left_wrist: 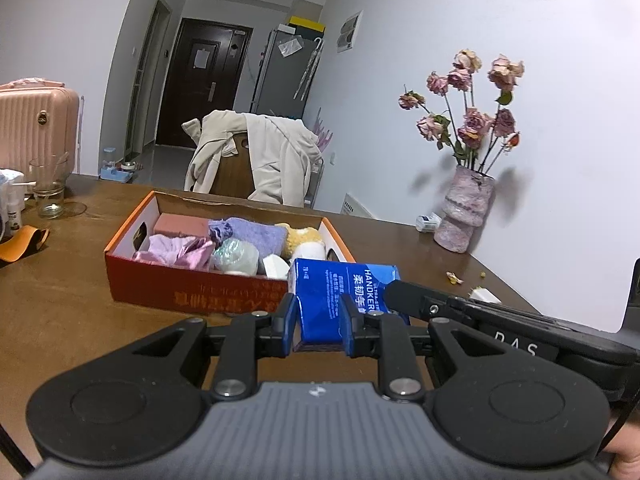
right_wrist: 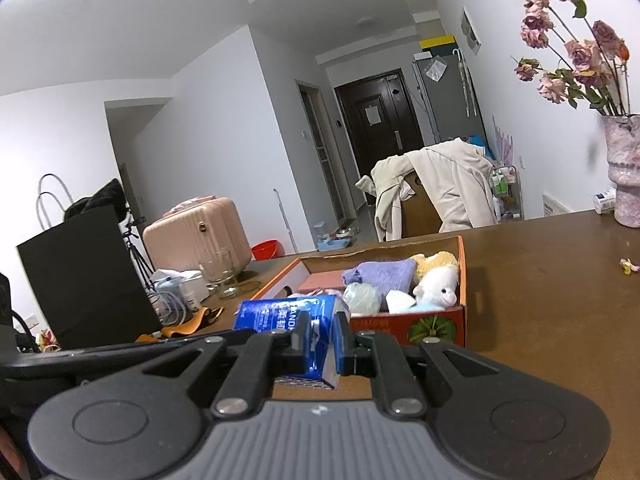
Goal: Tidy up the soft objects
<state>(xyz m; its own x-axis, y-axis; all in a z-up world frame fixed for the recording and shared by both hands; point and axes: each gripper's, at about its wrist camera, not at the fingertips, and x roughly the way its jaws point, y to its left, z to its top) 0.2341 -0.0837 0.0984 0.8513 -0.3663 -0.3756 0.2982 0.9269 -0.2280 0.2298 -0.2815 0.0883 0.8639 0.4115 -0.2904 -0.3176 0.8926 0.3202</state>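
both jaws clenched on the blue tissue pack point(left_wrist: 340, 300) before the orange box point(left_wrist: 192, 286) of soft things.

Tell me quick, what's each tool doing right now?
Left tool: closed on the blue tissue pack.
Right tool: closed on the same pack.

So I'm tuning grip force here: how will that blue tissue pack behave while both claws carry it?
The blue tissue pack probably gives under pressure, since its glossy wrapper creases near the left claw. That shiny film may slip. It looks light: the right claw pinches only one end, yet nothing visibly sags.
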